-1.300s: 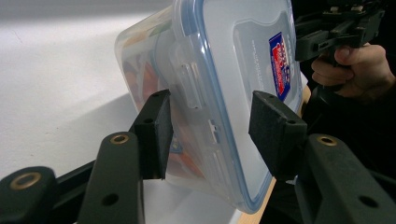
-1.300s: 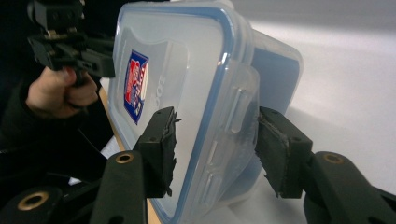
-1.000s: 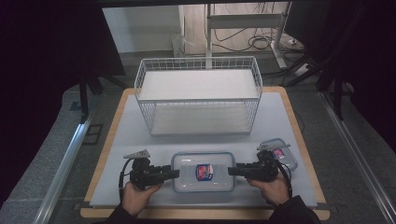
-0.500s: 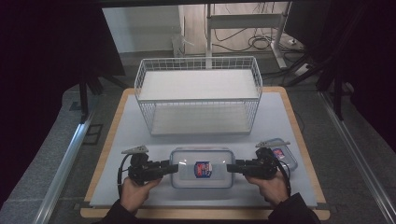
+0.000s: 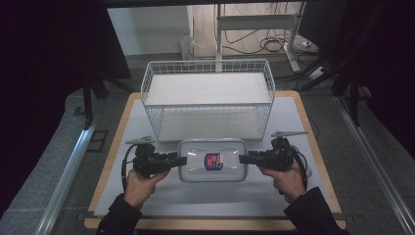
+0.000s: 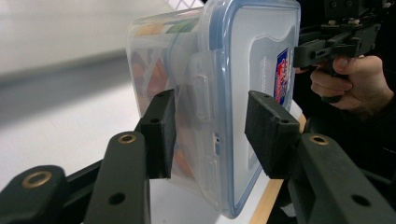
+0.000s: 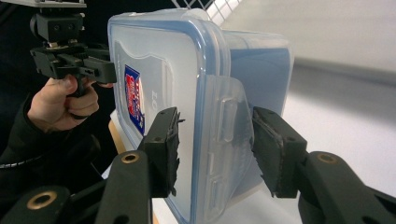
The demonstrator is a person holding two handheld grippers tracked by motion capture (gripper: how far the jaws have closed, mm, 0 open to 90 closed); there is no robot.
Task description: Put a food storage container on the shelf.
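**Bracing a lidded box from both ends**

Flanking a clear lidded container at the near middle of the white table, we held our left gripper and right gripper level at its two short ends, just in front of the empty wire basket. Seen along its own jaws, the left gripper straddled the end latch flap, pads spread with daylight on both sides of the plastic, so it was released, not yet clenched. The right gripper stood the same way over the opposite flap: one pad near the blue-rimmed lid, the other just off the flap, gripping nothing that we could see. The container, with a red and blue label on its lid and coloured contents dimly visible through its wall, appeared to rest on the table. We judged the step to be a two-ended grasp; done well, both pairs of pads should close together on the rim and flap, squarely and evenly, lest one side tip the box.
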